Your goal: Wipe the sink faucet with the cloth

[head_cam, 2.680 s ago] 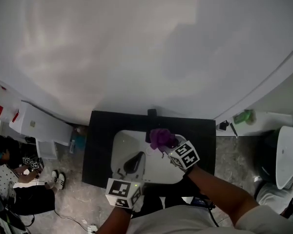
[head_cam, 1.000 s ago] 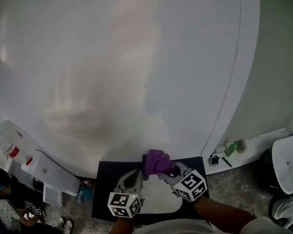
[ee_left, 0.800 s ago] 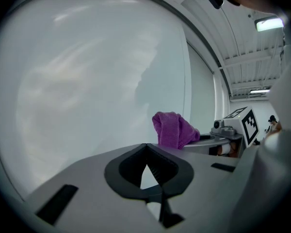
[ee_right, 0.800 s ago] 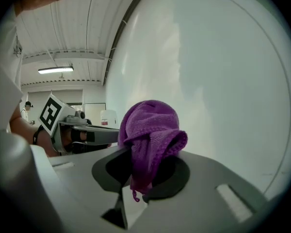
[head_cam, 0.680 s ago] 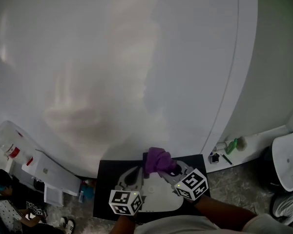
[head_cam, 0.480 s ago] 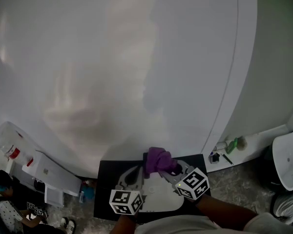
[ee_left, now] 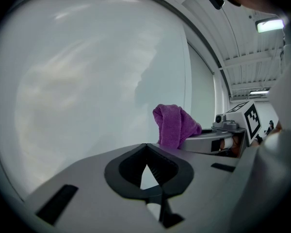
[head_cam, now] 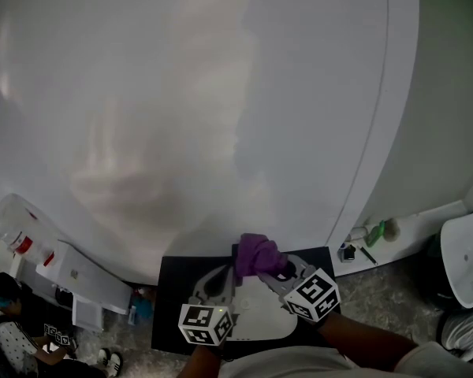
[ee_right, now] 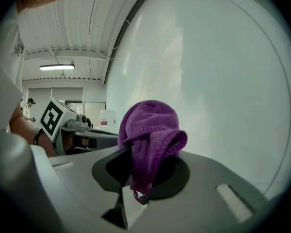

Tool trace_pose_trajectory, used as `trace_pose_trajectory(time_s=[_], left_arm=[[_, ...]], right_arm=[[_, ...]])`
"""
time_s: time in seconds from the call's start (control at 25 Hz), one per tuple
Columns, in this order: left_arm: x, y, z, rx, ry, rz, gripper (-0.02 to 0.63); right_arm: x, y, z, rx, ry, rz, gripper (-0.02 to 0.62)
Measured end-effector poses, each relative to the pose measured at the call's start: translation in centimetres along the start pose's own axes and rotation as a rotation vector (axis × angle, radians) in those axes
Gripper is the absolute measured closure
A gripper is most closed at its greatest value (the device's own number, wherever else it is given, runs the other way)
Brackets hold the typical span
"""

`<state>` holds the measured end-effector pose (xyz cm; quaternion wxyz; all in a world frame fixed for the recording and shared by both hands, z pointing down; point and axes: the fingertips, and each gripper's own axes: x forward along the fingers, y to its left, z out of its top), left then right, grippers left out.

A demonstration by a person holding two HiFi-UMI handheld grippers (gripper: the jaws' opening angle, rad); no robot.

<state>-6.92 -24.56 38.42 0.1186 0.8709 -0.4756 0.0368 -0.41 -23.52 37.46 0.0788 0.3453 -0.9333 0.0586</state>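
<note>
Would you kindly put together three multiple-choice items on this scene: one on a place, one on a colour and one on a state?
1. Where is the cloth?
A. in the sink basin
B. in the right gripper
C. on the floor

2. What colour is the cloth?
A. green
B. white
C. purple

3. How is the left gripper?
A. shut and empty
B. shut on the cloth
C. shut on a bottle

Answers: B, the right gripper view shows its fingers clamping the cloth; C, it looks purple in every view; A, the left gripper view shows its fingers meeting with nothing between them.
</note>
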Motion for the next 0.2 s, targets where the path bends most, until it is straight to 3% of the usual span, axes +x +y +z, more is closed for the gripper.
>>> trace_pose_trajectory(time_s=[0.2], left_arm=[[0.10, -0.13, 0.15, -0.001, 0.001, -0.001, 0.598]], right_arm=[[-0.08, 0.02, 0.35, 0.000, -0.005, 0.001, 0.534]])
